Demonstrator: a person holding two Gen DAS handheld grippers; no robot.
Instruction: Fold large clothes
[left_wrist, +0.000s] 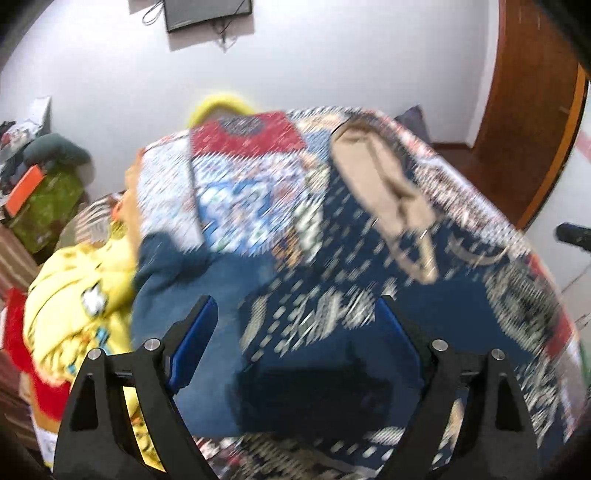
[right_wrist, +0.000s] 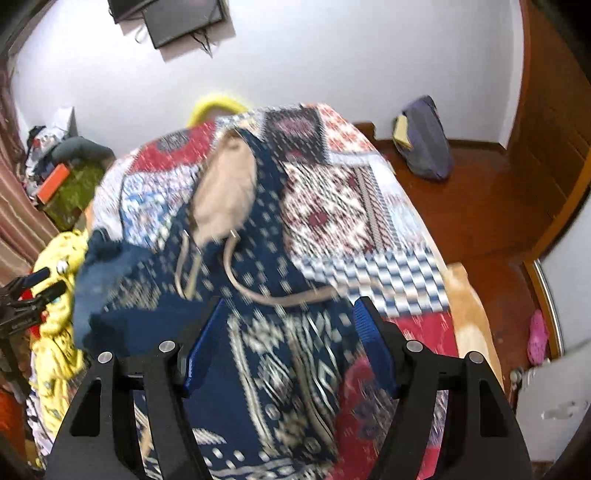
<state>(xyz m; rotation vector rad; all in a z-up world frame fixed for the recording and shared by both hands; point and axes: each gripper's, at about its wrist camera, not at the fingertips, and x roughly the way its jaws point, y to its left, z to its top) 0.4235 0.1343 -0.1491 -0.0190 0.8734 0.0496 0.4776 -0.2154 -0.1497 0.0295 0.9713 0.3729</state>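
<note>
- Blur smears both wrist views, so the pattern of the navy hoodie (right_wrist: 266, 332) is hard to read; it lies spread on the bed (right_wrist: 369, 229), across its patchwork cover, beige hood lining (right_wrist: 225, 199) toward the far edge.
- Left gripper (left_wrist: 295, 317): jaws wide apart above the navy cloth, pads gripping nothing.
- Right gripper (right_wrist: 288, 314): jaws apart, nothing pinched; whether the pads brush the fabric cannot be told.
- Yellow clothes (left_wrist: 74, 295) are heaped at the bed's left edge, partly cut off.
</note>
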